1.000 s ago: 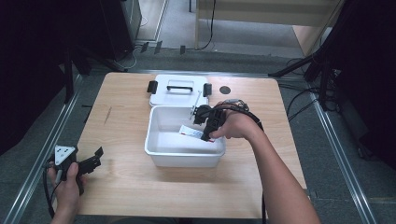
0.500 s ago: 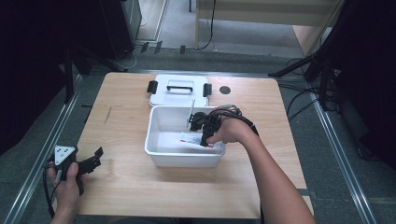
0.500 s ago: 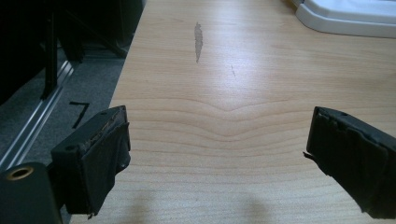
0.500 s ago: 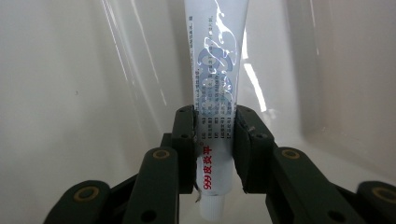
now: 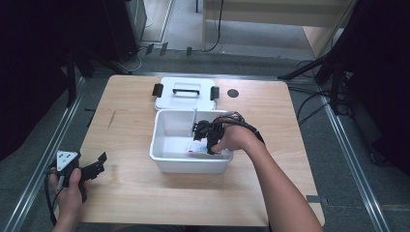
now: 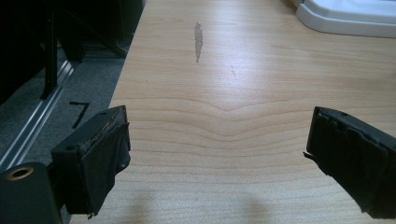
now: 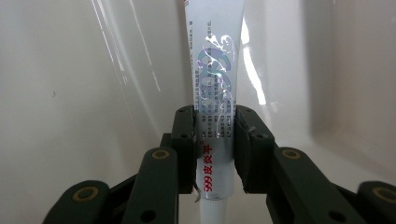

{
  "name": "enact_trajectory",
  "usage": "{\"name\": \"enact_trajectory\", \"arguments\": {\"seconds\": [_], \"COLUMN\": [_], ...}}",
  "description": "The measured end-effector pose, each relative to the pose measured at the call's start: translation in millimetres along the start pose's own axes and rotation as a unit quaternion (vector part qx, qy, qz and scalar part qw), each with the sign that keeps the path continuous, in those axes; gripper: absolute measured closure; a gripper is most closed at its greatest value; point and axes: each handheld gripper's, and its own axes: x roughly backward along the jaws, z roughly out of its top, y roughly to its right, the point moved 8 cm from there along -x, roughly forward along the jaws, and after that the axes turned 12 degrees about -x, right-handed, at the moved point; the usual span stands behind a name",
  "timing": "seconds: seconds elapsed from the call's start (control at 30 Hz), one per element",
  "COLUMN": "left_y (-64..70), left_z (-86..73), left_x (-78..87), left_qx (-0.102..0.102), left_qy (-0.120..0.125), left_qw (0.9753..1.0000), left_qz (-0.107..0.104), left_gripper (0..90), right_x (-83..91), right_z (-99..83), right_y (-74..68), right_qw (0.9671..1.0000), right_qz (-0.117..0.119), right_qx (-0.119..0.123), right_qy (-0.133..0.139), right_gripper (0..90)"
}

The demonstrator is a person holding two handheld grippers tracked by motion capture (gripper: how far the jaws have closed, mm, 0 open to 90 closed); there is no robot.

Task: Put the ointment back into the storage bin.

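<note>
We've got the right gripper (image 7: 214, 144) clamped on a white tube (image 7: 215, 84) down inside the white bin (image 5: 167, 159); red print between its jaws reads "999皮炎平". Our left gripper (image 6: 219, 154) sits wide apart over bare table (image 6: 243, 70), the bin's lid (image 5: 186, 92) beyond.
</note>
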Motion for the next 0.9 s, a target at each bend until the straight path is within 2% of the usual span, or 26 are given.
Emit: {"name": "enact_trajectory", "arguments": {"seconds": [0.37, 0.47, 0.57, 0.77, 0.9], "left_y": [0.0, -0.1, -0.1, 0.1, -0.1], "left_z": [0.0, -0.1, 0.0, 0.0, 0.0], "left_x": [-0.3, -0.2, -0.2, -0.4, -0.3], "left_qx": [-0.001, 0.000, 0.000, -0.001, -0.001], "left_qy": [0.000, 0.000, 0.000, 0.000, 0.000], "left_qw": [1.0000, 1.0000, 1.0000, 1.0000, 1.0000], "left_qz": [-0.001, -0.001, -0.001, 0.000, 0.000], "left_gripper": [6.8, 6.9, 6.9, 6.9, 6.9], "right_x": [-2.0, -0.5, 2.9, 19.0, 29.3], "right_z": [-1.2, 0.0, 1.1, 1.5, -0.4], "right_y": [-0.7, -0.1, 1.4, 2.6, 3.2], "right_qw": [1.0000, 0.9999, 0.9998, 0.9986, 0.9980], "right_qz": [0.005, 0.008, 0.002, 0.015, 0.019], "right_qx": [-0.002, -0.005, -0.012, -0.025, -0.029], "right_qy": [-0.004, 0.004, 0.015, 0.043, 0.054], "right_gripper": [71.9, 66.9, 64.5, 80.3, 80.2]}}
